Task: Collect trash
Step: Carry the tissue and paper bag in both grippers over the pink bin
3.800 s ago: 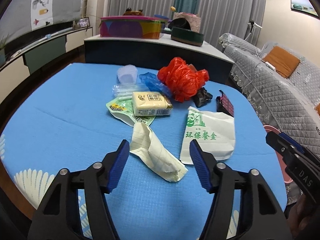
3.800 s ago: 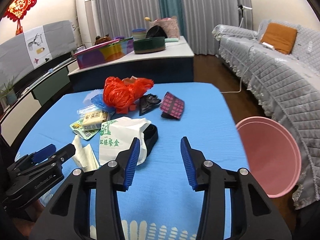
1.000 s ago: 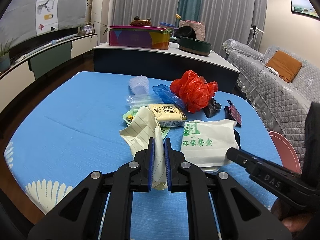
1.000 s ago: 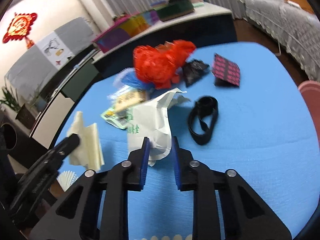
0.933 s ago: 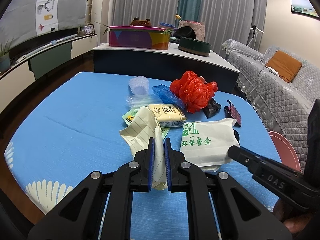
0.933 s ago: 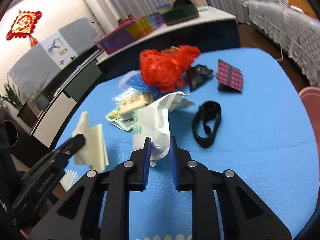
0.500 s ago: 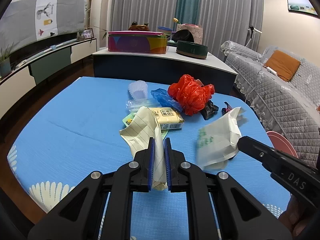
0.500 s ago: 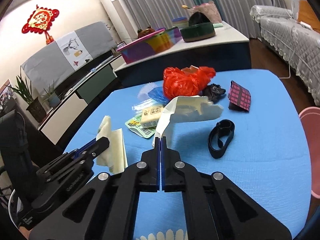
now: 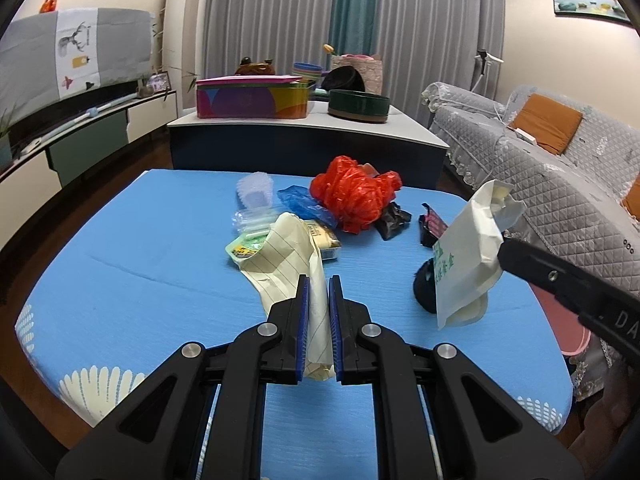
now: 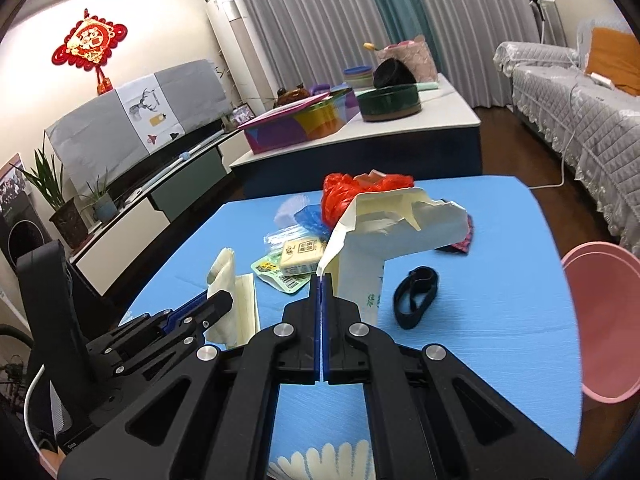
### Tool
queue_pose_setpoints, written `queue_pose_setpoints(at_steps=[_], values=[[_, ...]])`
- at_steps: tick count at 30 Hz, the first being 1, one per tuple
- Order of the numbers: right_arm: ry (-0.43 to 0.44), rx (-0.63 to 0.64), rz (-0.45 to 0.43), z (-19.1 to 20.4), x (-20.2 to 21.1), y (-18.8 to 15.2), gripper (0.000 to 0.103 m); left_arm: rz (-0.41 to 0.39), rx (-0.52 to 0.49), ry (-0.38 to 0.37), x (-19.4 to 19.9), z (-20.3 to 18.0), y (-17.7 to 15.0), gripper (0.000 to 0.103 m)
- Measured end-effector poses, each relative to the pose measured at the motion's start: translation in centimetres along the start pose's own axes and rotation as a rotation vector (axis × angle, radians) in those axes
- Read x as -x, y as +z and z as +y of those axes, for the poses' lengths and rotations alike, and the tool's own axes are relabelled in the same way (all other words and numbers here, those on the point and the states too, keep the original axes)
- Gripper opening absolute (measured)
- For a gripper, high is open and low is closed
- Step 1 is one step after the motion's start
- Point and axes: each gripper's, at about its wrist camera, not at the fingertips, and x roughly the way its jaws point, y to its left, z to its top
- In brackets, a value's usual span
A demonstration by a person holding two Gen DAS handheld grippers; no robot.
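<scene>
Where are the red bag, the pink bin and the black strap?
Red bag (image 9: 352,196), left wrist view, on the middle of its crumpled plastic.
Pink bin (image 10: 608,320), right wrist view, on its inner wall.
Black strap (image 10: 416,296), right wrist view, on the loop's band, lying on the blue table.

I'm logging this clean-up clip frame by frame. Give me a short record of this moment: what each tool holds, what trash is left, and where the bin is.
left tool: shut on lined paper
right tool: shut on white paper bag, lifted off the blue table
trash left on table: red plastic bag, black strap, tissue pack, blue wrapper
bin: pink basin beside the table, nothing visible in it
</scene>
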Motion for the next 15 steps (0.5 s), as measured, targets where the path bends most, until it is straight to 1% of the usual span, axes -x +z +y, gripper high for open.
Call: queue_pose_setpoints(at_steps=[10, 15], values=[[-0.074, -0.029, -0.033, -2.3, 3.2, 0.1, 0.000, -0.005, -0.042, -0.036, 0.6, -2.6, -0.1, 0.010], [-0.108, -0.040, -0.044, -3.6, 4.3, 0.2, 0.000, -0.016, -0.068, -0.073, 1.1, -4.4, 0.0, 0.010]])
